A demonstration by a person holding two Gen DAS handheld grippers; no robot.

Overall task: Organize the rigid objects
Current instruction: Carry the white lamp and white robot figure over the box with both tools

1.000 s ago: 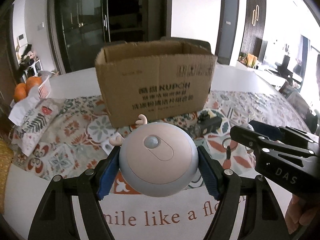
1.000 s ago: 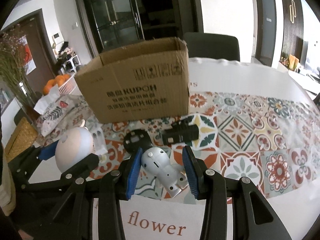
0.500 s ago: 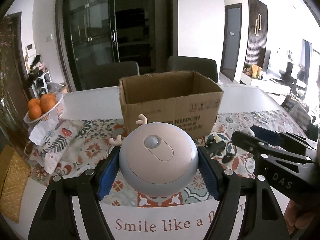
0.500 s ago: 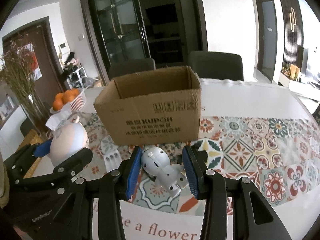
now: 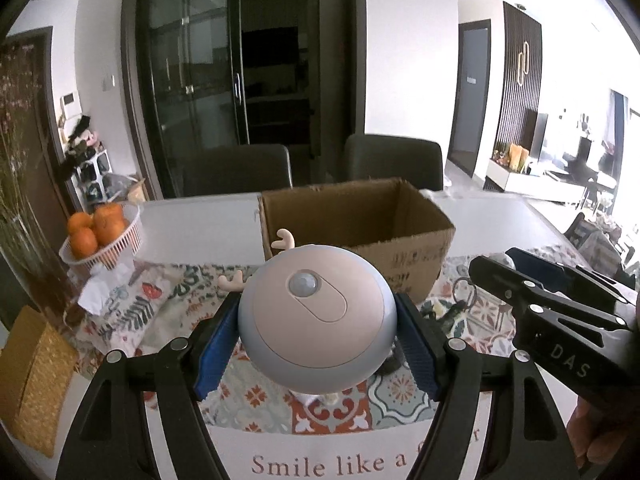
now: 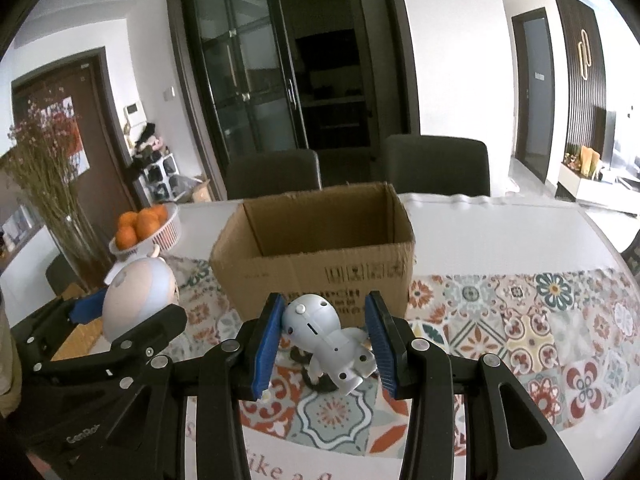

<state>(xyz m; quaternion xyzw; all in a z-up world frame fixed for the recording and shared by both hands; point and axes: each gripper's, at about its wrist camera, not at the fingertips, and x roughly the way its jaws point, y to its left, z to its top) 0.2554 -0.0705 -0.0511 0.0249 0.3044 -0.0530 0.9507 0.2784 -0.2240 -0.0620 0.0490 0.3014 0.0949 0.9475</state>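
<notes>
My left gripper (image 5: 316,344) is shut on a round pink and grey deer lamp (image 5: 316,320) with small antlers, held above the table in front of the open cardboard box (image 5: 360,216). My right gripper (image 6: 324,344) is shut on a small white robot figure (image 6: 324,336), also lifted, in front of the same box (image 6: 316,248). The box interior looks empty. The lamp (image 6: 136,300) and left gripper show at the left of the right wrist view; the right gripper (image 5: 560,300) shows at the right of the left wrist view.
A patterned tile cloth (image 6: 520,320) covers the table. A white basket of oranges (image 5: 100,232) stands at the left, with a floral pouch (image 5: 132,312) by it. Small dark items (image 6: 320,380) lie on the cloth below the robot figure. Two dark chairs (image 6: 436,168) stand behind the table.
Both grippers have risen with their objects; the box top, seen side-on before, now shows its open inside. Items left on the cloth have dropped lower in view.
</notes>
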